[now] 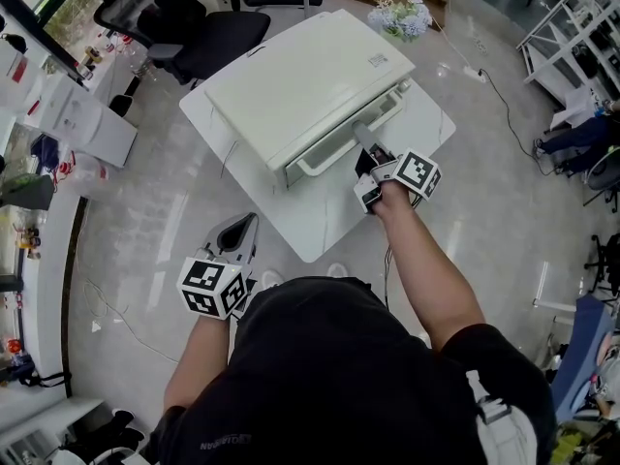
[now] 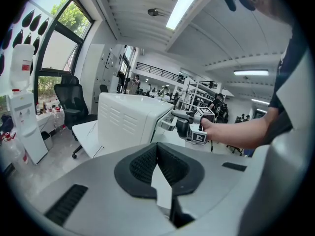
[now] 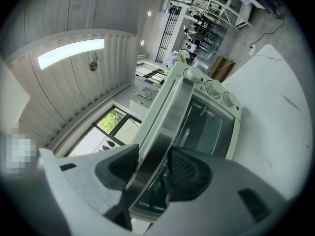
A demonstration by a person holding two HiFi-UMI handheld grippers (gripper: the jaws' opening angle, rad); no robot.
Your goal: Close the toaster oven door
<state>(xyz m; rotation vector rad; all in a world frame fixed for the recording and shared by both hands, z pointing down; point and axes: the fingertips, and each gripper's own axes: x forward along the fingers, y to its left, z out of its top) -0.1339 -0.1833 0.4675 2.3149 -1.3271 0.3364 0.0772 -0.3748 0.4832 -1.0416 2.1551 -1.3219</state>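
While the left tongs (image 1: 250,223) hang closed on nothing off the near-left edge of the table (image 1: 320,231), all the work falls to the right tongs (image 3: 155,165), and that is where trouble could start.

At the left, the idle tongs steady nothing. A hard shove on the door could therefore slide the oven (image 1: 291,80) back across the smooth top.

In the middle, the door (image 3: 209,127) looks nearly up. In the head view, though, a slit shows along its top edge, so I judge that a push stopping short would leave it ajar.

At the right, the right tongs' jaws stand wide apart with the handle (image 3: 165,114) running loosely between them. It seems to lean on one pad rather than being pinched by both. If the tongs tilt or pull away, the bar could slip out, and the door might then fall back open.

As for place, the oven stands mid-table with its front turned toward the person's right. The left tongs are well apart from it, low and to the left, and point roughly toward its side wall. The door is on the front face, right before the right tongs. They straddle its handle partway along, with the glass just beyond the pads.
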